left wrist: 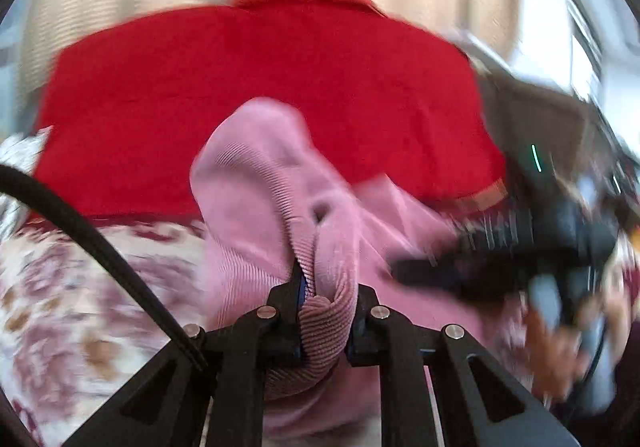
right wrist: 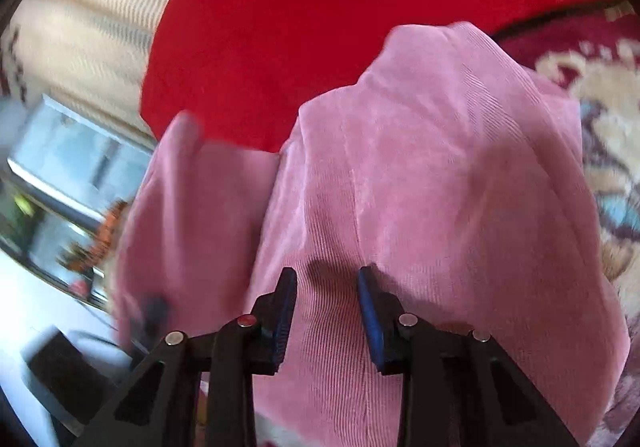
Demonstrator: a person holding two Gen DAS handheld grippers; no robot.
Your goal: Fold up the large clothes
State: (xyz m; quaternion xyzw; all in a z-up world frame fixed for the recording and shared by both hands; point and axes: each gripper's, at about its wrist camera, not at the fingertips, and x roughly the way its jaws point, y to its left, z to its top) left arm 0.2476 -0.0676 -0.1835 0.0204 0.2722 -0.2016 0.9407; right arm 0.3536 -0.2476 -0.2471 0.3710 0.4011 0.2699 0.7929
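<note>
The left gripper (left wrist: 326,299) pinches the pink ribbed corduroy garment (left wrist: 264,183) below the red cloth (left wrist: 240,87); the right gripper (right wrist: 328,287) clamps it too.

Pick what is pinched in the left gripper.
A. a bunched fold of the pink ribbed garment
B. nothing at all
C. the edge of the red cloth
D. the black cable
A: in the left wrist view the left gripper squeezes a ribbed roll of the pink garment.

Motion blur across both wrist views, pink corduroy garment (left wrist: 264,183) cut off by the near edge, red cloth (right wrist: 320,27) cropped at the far edge, right claw (left wrist: 424,273) smeared beyond detail, patterned bedcover (left wrist: 80,307) indistinct, window area (right wrist: 60,175) unreadable
</note>
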